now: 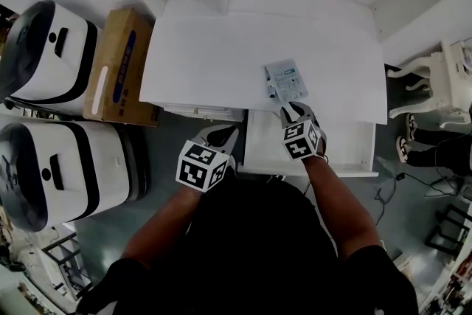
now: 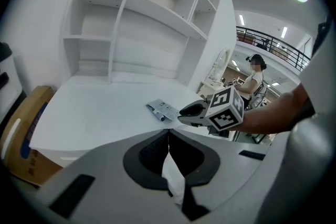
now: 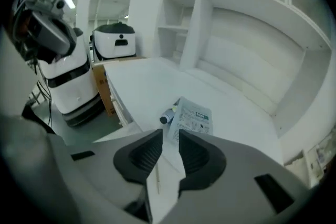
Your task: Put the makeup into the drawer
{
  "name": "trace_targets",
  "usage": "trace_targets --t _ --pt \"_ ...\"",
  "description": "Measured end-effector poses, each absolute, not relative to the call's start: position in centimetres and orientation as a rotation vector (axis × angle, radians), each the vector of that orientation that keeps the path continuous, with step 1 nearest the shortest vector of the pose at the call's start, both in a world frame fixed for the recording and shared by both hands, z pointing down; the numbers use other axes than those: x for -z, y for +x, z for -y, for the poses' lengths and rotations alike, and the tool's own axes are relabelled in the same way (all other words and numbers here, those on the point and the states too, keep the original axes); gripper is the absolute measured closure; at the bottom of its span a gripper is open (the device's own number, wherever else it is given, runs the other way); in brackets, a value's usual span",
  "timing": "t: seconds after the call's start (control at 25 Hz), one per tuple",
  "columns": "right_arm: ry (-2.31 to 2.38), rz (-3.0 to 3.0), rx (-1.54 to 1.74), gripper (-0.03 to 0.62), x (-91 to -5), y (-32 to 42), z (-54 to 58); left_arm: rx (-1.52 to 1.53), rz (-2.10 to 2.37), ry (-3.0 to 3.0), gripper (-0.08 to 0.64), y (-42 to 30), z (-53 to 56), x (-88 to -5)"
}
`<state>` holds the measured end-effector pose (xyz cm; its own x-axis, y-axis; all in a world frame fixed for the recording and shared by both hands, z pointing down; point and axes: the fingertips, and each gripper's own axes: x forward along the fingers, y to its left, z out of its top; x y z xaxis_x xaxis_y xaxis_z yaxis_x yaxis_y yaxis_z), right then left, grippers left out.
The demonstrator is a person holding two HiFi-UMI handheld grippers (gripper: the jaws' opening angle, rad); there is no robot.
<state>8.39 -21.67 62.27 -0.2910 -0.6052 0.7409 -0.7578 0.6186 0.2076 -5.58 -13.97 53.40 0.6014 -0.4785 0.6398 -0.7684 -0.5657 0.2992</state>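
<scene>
Only overhead: open drawer point(image 1: 345, 153) near makeup point(image 1: 286, 80).

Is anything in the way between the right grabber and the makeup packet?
No, nothing visible is in the way. The right gripper is open, its tips just short of the makeup packet, which lies on the white desk. The drawer stands pulled out right below the desk edge, and nothing blocks the short way there.
</scene>
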Motion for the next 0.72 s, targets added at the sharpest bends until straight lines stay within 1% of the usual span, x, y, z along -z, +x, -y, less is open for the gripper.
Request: trace_targets --t 0.12,0.2,0.36,0.68,0.72 --pt "0.991 1.930 -0.118 0.480 -64.6 8.0 22.3 -0.672 0.999 2.246 0.549 -6.2 13.9 -53.8" --pt "0.947 1.888 -0.043 0.472 -65.6 7.7 22.6 -0.668 1.013 2.234 0.549 -6.8 14.0 -53.9" --pt "0.918 1.826 0.056 0.472 -66.8 7.6 23.5 -0.651 1.041 2.218 0.549 -7.7 14.4 -53.8" --pt "0.935 1.791 0.035 0.474 -67.6 8.4 24.3 -0.641 1.081 2.185 0.549 -9.3 14.6 -53.9" --pt "0.935 1.795 0.032 0.491 -67.5 8.3 24.3 -0.641 1.081 2.185 0.549 -9.4 14.6 -54.0"
